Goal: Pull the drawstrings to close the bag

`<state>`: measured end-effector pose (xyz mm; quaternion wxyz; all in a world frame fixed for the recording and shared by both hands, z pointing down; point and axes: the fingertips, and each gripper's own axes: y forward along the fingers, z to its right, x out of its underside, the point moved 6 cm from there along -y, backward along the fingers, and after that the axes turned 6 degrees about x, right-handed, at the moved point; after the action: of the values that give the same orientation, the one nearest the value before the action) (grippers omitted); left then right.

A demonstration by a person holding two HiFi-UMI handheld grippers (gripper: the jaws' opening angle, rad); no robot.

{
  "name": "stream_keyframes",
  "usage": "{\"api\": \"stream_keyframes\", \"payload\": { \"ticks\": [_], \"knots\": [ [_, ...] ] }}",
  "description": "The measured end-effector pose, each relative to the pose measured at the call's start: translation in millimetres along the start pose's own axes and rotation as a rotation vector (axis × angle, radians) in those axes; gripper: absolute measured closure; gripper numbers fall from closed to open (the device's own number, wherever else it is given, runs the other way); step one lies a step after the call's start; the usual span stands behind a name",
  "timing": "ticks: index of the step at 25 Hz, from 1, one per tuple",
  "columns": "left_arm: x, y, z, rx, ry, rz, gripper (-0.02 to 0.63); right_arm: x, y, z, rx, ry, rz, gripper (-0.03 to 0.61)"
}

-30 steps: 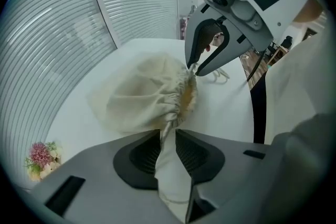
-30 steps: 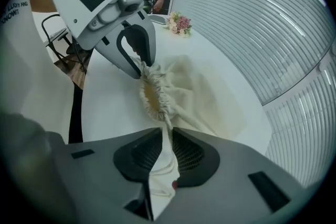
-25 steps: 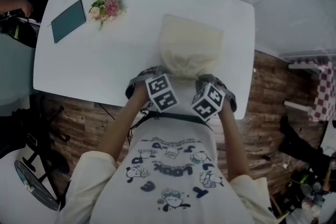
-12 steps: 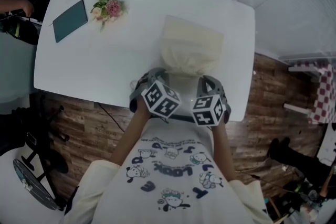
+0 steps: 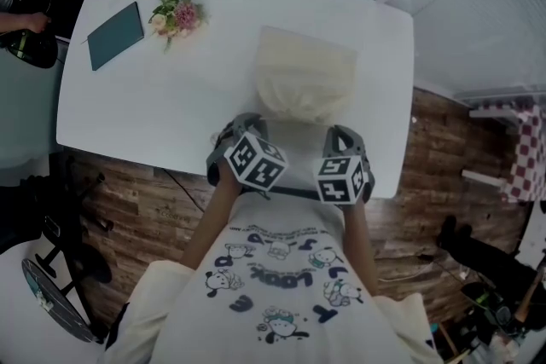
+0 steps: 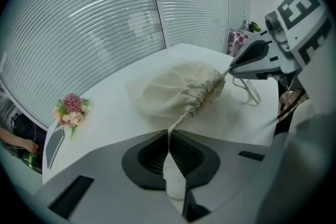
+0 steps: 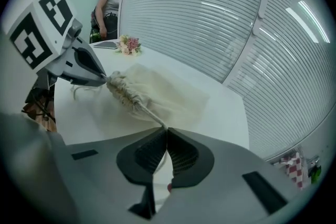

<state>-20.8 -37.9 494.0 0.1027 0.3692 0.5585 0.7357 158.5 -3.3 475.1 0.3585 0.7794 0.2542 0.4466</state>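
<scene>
A cream cloth bag (image 5: pixel 305 81) lies on the white table (image 5: pixel 153 106) with its gathered mouth (image 6: pixel 207 93) towards me. My left gripper (image 5: pixel 247 125) sits at the mouth's left corner, shut on a drawstring (image 6: pixel 179 120) that runs taut from the puckered hem into its jaws (image 6: pixel 168 135). At the right corner my right gripper (image 5: pixel 339 135) is shut on the other drawstring (image 7: pixel 148 112), stretched from the gathered mouth (image 7: pixel 123 91) to its closed jaws (image 7: pixel 166 129). Each gripper view shows the opposite gripper's tip at the far end of the hem.
A teal notebook (image 5: pixel 113 33) and a small flower bouquet (image 5: pixel 175 13) lie at the table's far left. Loose cord loops (image 6: pixel 251 93) rest on the table by the bag's mouth. The table's near edge runs just under both grippers. A person (image 7: pixel 110 2) stands beyond the table.
Both grippers have rolled and drawn back a little towards the table's near edge and upward. The bag's mouth has bunched narrower between them.
</scene>
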Motion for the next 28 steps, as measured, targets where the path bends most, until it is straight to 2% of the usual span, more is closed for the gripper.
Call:
{"api": "stream_keyframes", "payload": {
  "ticks": [6,9,12,14,18,20,21,22,23,25,28],
  "knots": [
    [10,3,-4,0.05,-0.084,-0.005,0.566,8,2,2,-0.015,0.034,-0.017,0.558],
    [16,6,-3,0.059,-0.09,-0.015,0.566,13,6,-1,-0.044,0.051,-0.037,0.558],
    [24,13,5,0.139,-0.071,-0.041,0.566,20,8,-1,-0.098,0.107,-0.058,0.557],
    [31,19,9,0.202,-0.088,-0.05,0.566,24,7,-4,-0.143,0.129,-0.056,0.557],
    [36,18,10,0.231,-0.158,-0.029,0.563,34,5,-10,-0.202,0.173,-0.063,0.555],
    [38,17,10,0.241,-0.205,-0.013,0.561,39,7,-12,-0.214,0.205,-0.066,0.526],
    [39,16,9,0.254,-0.228,-0.002,0.54,40,7,-12,-0.217,0.223,-0.059,0.421],
    [40,16,8,0.271,-0.253,0.011,0.46,41,7,-11,-0.218,0.246,-0.051,0.39],
    [41,15,7,0.289,-0.279,0.025,0.414,42,5,-9,-0.215,0.269,-0.044,0.39],
    [45,12,4,0.312,-0.331,0.046,0.414,42,1,-2,-0.2,0.3,-0.033,0.39],
    [49,0,-8,0.29,-0.371,0.084,0.413,36,-12,13,-0.181,0.343,0.001,0.39]
  ]
}}
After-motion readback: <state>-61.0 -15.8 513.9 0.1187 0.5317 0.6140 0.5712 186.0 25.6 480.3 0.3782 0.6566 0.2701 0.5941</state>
